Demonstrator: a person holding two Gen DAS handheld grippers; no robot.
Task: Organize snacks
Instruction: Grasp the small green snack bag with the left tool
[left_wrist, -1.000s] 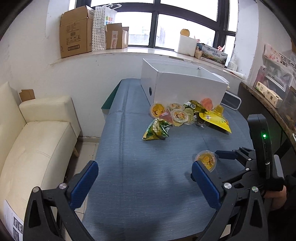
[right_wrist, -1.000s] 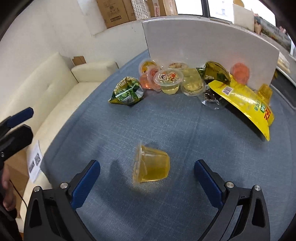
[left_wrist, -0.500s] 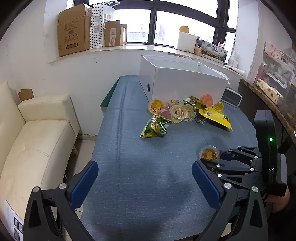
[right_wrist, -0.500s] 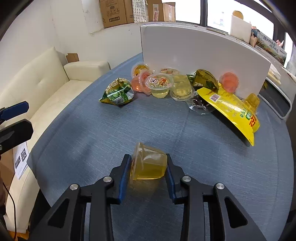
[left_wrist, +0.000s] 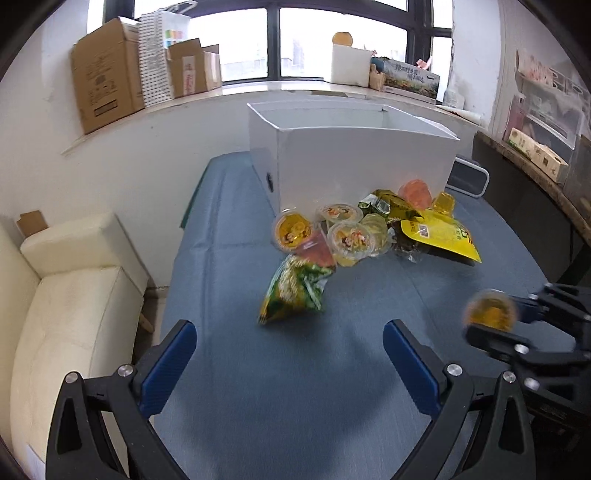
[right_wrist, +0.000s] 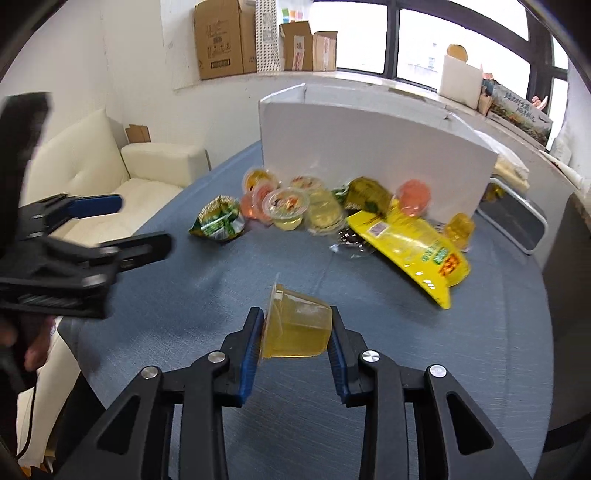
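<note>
My right gripper (right_wrist: 295, 313) is shut on a yellow jelly cup (right_wrist: 303, 332) lying on its side, lifted just above the blue table (right_wrist: 369, 369). The same cup (left_wrist: 489, 314) shows blurred at the right of the left wrist view. A white open box (left_wrist: 362, 162) stands at the back of the table. In front of it lies a pile of jelly cups (left_wrist: 347, 236), a yellow pouch (left_wrist: 439, 232) and a green snack bag (left_wrist: 295, 291). My left gripper (left_wrist: 288, 332) stands open just short of the green bag, with nothing between its fingers.
A cream sofa (left_wrist: 66, 288) runs along the table's left edge. Cardboard cartons (left_wrist: 107, 88) line the windowsill behind the box. A dark shelf (left_wrist: 535, 177) with packets stands at the right, and a grey-rimmed flat object (left_wrist: 469, 177) lies beside the box.
My right gripper has closed on the yellow jelly cup and raised it off the table. My left gripper has moved forward toward the green bag and the pile.
</note>
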